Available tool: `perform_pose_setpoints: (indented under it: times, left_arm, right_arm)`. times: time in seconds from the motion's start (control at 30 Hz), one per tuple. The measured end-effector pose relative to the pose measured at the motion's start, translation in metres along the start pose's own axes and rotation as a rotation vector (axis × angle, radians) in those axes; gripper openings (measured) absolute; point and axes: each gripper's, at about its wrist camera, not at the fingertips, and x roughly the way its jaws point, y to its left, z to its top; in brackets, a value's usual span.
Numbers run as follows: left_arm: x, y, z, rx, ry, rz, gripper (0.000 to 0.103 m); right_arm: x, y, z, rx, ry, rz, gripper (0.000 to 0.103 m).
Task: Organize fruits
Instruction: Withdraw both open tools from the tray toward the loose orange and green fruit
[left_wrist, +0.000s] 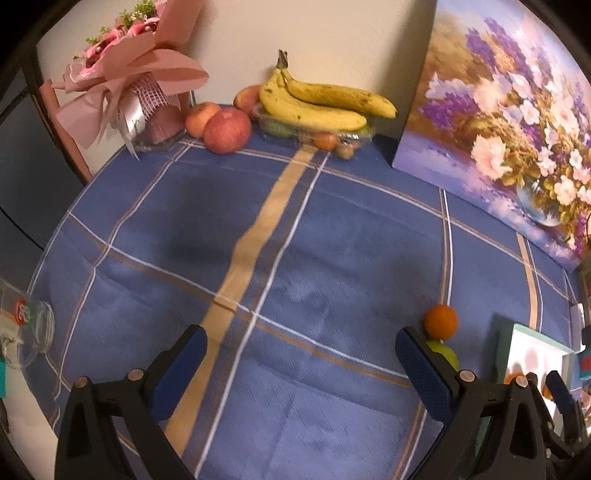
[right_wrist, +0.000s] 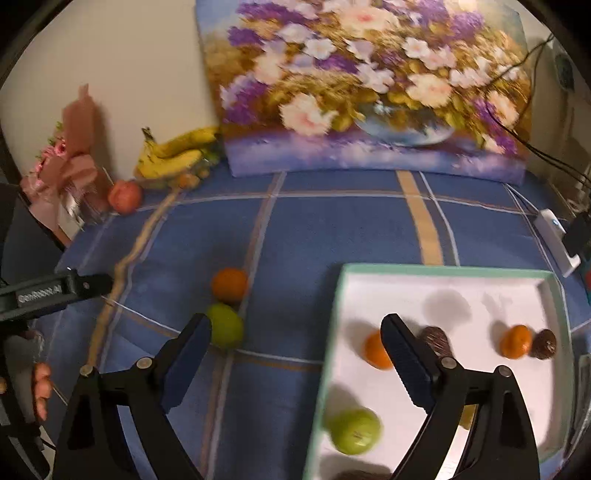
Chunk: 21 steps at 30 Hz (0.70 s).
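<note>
The right hand-held gripper hangs released, jaws wide with nothing between them, straddling the near left edge of the white tray. The tray holds a green apple at its near left, an orange partly behind the right finger, a brown fruit beside it, and further right a second orange touching another brown fruit.

The left hand-held gripper is likewise released and empty over bare blue checked cloth on the counter. Left of the tray, loose on the cloth, a green fruit touches an orange fruit just behind it.

The middle of the counter is open. At the far edge against the wall, a clear plastic tray carries bananas over small fruit, with red apples beside it, a bouquet further left and a flower painting to the right.
</note>
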Motion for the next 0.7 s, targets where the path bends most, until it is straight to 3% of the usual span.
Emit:
perform_pose_setpoints:
  times: [0.2,0.7]
  left_arm:
    - [0.002,0.004,0.007,0.001,-0.055,-0.049,0.103]
    - [0.029,-0.006,0.012,0.059,0.055,-0.111,0.103]
  right_arm:
    - [0.011,0.02,0.007,0.007,0.003,0.008,0.093]
    - [0.049,0.038,0.007,-0.036,0.089,0.072,0.093]
